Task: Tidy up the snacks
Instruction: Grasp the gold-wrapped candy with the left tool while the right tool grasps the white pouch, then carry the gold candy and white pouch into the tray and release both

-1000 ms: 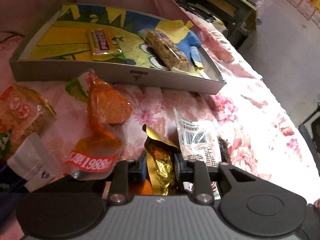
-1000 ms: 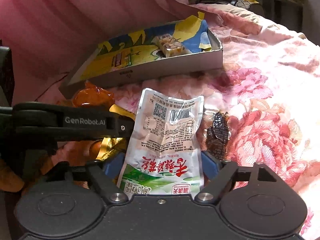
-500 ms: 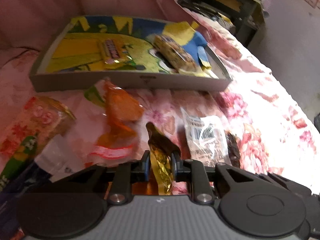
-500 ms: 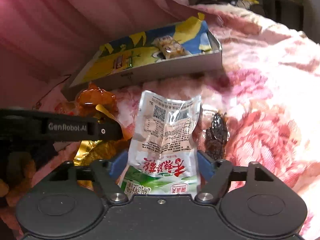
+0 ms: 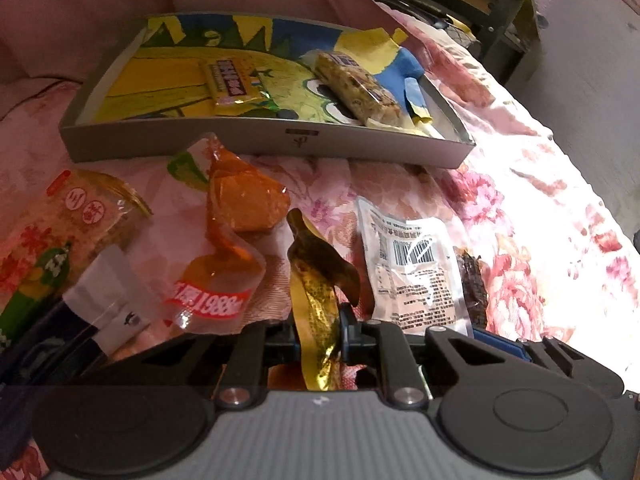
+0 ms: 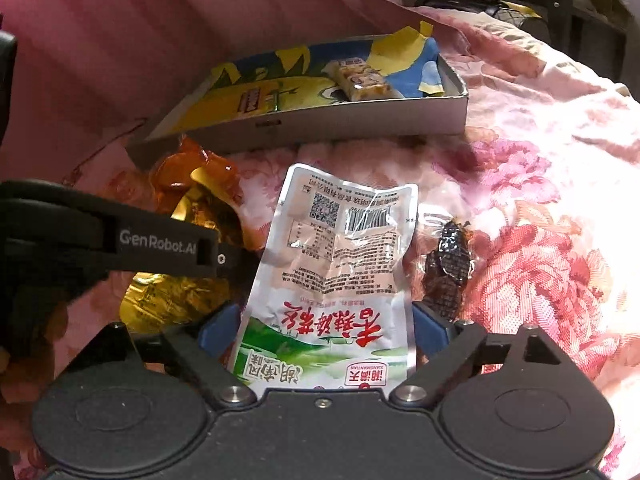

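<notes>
A floral bedspread [image 5: 532,216] covers the bed, its bare stretch running off to the right. At the far side lies a shallow tray [image 5: 264,144], its grey front wall facing the tools; inside are a yellow bar [image 5: 232,82] and a nut bar [image 5: 356,88], apart from each other. In front of the tray sit an orange pouch [image 5: 240,200], a rice-cracker pack [image 5: 72,224] at the left, and a dark wrapped snack [image 6: 450,260] just beside the white packet [image 6: 340,280]. The left tool [image 5: 318,330] is pressed together on a gold wrapper [image 5: 316,292], which stands up between its fingers. The right tool [image 6: 324,332] is spread, its blue fingers either side of the white packet's near end.
</notes>
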Action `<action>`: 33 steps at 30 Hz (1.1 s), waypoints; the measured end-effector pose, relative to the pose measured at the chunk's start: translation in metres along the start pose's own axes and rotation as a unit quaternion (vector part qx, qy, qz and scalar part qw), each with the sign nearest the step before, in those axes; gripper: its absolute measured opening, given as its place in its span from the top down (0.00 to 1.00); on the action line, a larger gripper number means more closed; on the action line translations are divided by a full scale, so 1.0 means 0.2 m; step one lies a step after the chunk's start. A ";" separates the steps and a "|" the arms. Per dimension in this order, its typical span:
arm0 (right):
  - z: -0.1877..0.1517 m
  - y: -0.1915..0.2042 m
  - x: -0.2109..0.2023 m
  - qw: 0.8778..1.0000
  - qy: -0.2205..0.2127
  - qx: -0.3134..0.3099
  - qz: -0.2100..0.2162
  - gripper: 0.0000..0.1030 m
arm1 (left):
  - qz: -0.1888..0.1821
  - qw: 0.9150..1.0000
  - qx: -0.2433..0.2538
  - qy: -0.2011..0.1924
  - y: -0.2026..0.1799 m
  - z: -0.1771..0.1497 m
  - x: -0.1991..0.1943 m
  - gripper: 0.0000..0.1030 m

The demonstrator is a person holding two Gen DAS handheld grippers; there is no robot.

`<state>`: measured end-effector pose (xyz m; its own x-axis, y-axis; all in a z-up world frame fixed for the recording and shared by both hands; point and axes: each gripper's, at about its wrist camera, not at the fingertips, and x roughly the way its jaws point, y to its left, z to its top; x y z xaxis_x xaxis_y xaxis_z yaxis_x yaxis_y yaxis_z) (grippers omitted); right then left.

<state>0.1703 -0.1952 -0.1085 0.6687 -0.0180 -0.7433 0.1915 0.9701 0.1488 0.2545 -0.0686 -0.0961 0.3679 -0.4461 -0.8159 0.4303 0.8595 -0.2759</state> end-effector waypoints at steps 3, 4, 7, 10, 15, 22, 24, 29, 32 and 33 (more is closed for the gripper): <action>0.00 0.01 -0.03 1.000 -0.010 -0.007 -0.004 0.23 | 0.004 1.000 -0.003 -0.004 0.00 0.00 -0.01 0.83; 0.00 0.02 -0.04 1.000 -0.014 -0.013 -0.006 0.25 | 0.005 1.000 -0.004 -0.006 0.00 -0.01 -0.02 0.83; 0.00 0.05 -0.08 0.999 -0.028 -0.035 -0.013 0.38 | 0.005 1.000 -0.008 -0.013 -0.01 -0.02 -0.06 0.83; 0.00 0.07 -0.11 0.998 -0.039 -0.053 -0.017 0.53 | 0.006 1.000 -0.012 -0.021 -0.02 -0.03 -0.10 0.83; 0.00 0.05 -0.11 0.998 -0.042 -0.045 -0.012 0.56 | 0.008 0.999 -0.019 -0.031 -0.04 -0.04 -0.15 0.83; -0.01 0.08 -0.14 0.996 -0.061 -0.068 -0.015 0.78 | 0.012 0.998 -0.026 -0.050 -0.06 -0.06 -0.22 0.83; -0.01 0.08 -0.14 0.995 -0.064 -0.071 -0.016 0.81 | 0.012 0.998 -0.029 -0.053 -0.06 -0.06 -0.24 0.83; -0.03 0.10 -0.15 0.992 -0.072 -0.098 -0.026 0.85 | 0.014 0.997 -0.030 -0.065 -0.08 -0.08 -0.28 0.83; -0.05 0.14 -0.17 0.987 -0.083 -0.133 -0.038 0.85 | 0.013 0.997 -0.032 -0.072 -0.08 -0.07 -0.29 0.83; -0.06 0.15 -0.17 0.985 -0.087 -0.143 -0.041 0.85 | 0.012 0.997 -0.032 -0.073 -0.07 -0.07 -0.29 0.83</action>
<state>0.1444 -0.1621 -0.0861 0.7767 -0.1162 -0.6190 0.0559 0.9917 -0.1160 0.2147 -0.0517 -0.0520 0.4959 -0.4524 -0.7412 0.3681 0.8826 -0.2924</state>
